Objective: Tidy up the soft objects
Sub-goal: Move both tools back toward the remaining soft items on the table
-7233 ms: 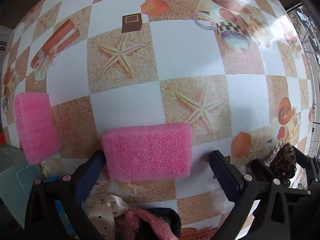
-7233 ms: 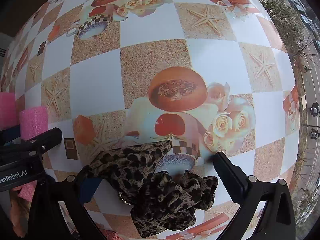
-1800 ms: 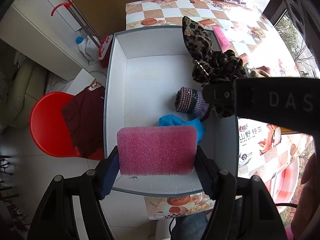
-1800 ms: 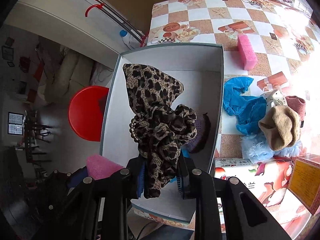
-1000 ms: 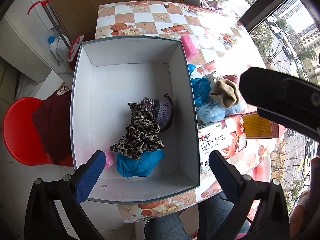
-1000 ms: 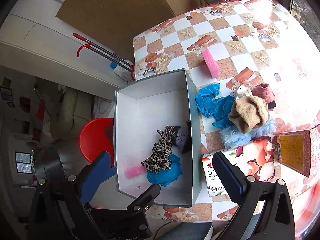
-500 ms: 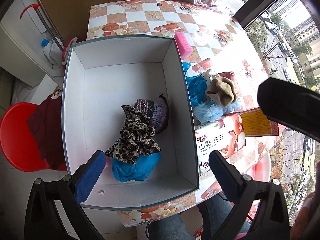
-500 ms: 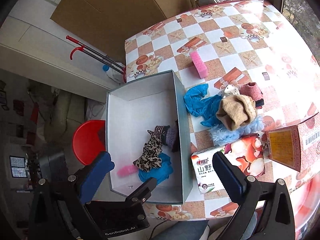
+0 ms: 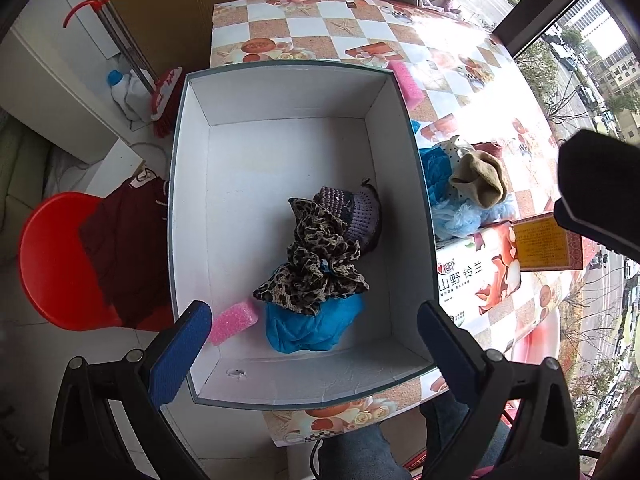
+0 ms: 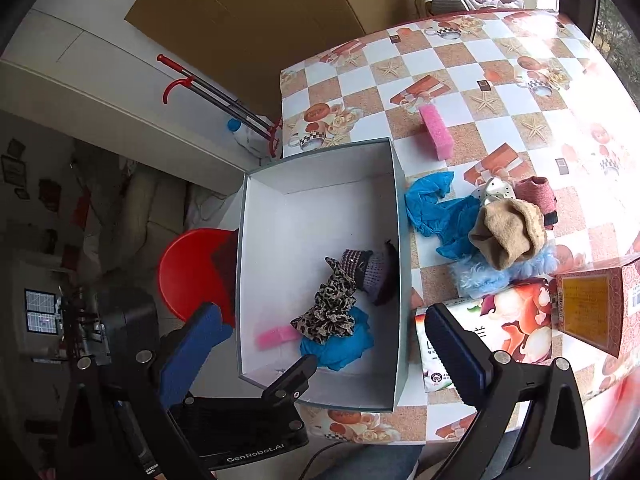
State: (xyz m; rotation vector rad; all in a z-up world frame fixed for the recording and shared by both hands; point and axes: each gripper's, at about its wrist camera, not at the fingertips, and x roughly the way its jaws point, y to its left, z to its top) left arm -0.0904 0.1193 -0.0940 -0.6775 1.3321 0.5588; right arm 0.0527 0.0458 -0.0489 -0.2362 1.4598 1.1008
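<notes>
- Left wrist view: the left gripper (image 9: 310, 338) hangs high above the box (image 9: 424, 216), its fingers (image 9: 182, 354) spread wide and empty. In the box lie a pink sponge (image 9: 234, 321), a leopard-print scarf (image 9: 316, 264) draped over a blue cloth (image 9: 316, 326), and a purple knit hat (image 9: 358, 216) just beside it. The sponge, clamped between these fingers 1.8 s ago, now rests on the box floor.
- Right wrist view: the right gripper (image 10: 330, 344) is also raised over the table (image 10: 460, 80), fingers (image 10: 456, 354) wide and empty. The scarf it held 1.8 s ago now lies in the box. A second pink sponge (image 10: 436, 131), a tan hat (image 10: 508, 234) and blue cloths (image 10: 436, 208) remain on the table beside the box.
</notes>
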